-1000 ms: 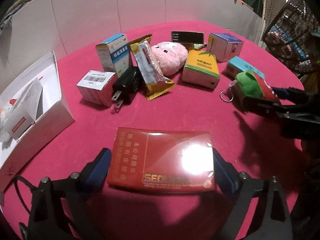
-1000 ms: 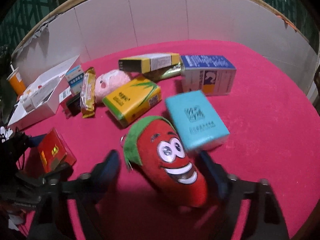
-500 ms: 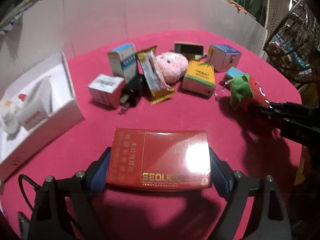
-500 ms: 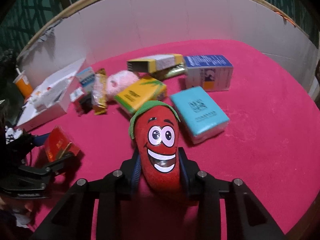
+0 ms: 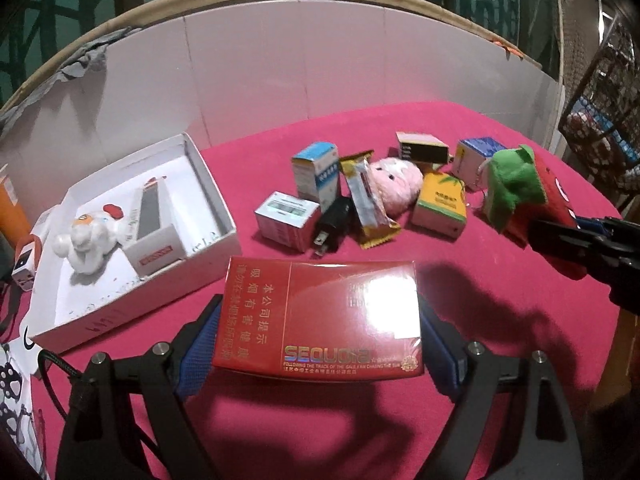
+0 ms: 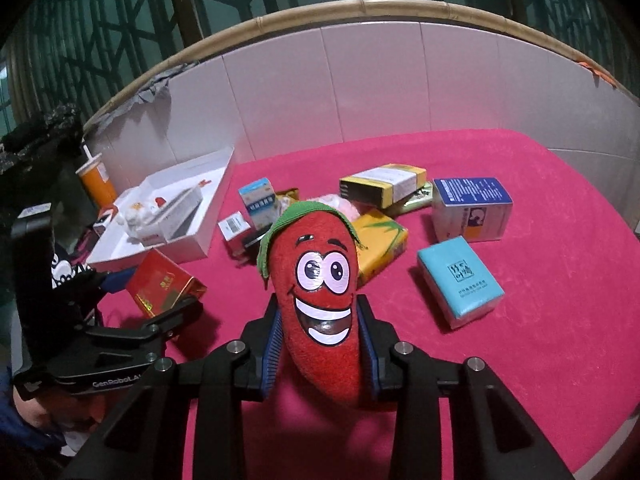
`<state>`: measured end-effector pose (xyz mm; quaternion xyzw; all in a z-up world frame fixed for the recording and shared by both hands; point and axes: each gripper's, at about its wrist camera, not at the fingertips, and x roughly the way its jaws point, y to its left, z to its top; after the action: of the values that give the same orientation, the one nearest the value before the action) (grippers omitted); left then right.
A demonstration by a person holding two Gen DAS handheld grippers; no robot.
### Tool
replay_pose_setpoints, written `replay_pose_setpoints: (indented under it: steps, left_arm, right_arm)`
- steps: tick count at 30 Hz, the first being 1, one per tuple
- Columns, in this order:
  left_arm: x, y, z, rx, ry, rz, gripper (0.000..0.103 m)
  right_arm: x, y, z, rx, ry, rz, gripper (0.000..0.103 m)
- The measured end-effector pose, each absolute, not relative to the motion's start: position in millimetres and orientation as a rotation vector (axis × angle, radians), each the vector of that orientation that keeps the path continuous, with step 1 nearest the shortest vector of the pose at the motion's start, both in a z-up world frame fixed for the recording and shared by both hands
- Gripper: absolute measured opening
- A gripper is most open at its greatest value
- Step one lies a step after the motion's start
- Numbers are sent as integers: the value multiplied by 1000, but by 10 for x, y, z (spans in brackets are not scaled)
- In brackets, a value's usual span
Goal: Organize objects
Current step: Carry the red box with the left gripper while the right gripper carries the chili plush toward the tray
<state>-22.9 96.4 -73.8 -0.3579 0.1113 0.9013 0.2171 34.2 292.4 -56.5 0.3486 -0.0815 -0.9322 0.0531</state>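
Note:
A red cigarette box (image 5: 320, 312) sits crosswise between the blue pads of my left gripper (image 5: 320, 344), which is shut on it and holds it above the pink tablecloth. The right wrist view shows the same red box (image 6: 164, 284) at the left, in that gripper. My right gripper (image 6: 320, 344) is shut on the lower half of a red chili plush toy (image 6: 316, 264) with a green cap and a smiling face, held clear of the cloth. In the left wrist view the chili toy (image 5: 520, 188) hangs at the right edge.
An open white box (image 5: 208, 184) holding a small white toy and a carton stands at the left. Mid-table are a pink plush (image 5: 396, 184), yellow box (image 5: 440, 204), charger (image 5: 332, 224), snack bar (image 5: 368, 204) and small cartons. A teal pack (image 6: 460, 280) lies right. A wire basket (image 5: 600, 112) stands beyond the table.
My right gripper shut on the chili toy and raised it off the cloth. My left gripper closed onto the red box and lifted it. Both views now look from higher up.

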Motion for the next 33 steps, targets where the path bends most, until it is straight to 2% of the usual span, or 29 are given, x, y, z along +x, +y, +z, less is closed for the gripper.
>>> replay_pose_setpoints:
  steps: [9, 16, 33]
  left_arm:
    - [-234, 769, -627, -959, 254, 2551, 88]
    - [-225, 614, -509, -922, 229, 2595, 88]
    - [-280, 135, -243, -845, 138, 2719, 88]
  right_arm:
    - [334, 2823, -447, 1034, -299, -2779, 37]
    - [311, 2586, -289, 981, -225, -2753, 37]
    - [152, 2132, 94, 906, -176, -2716, 37]
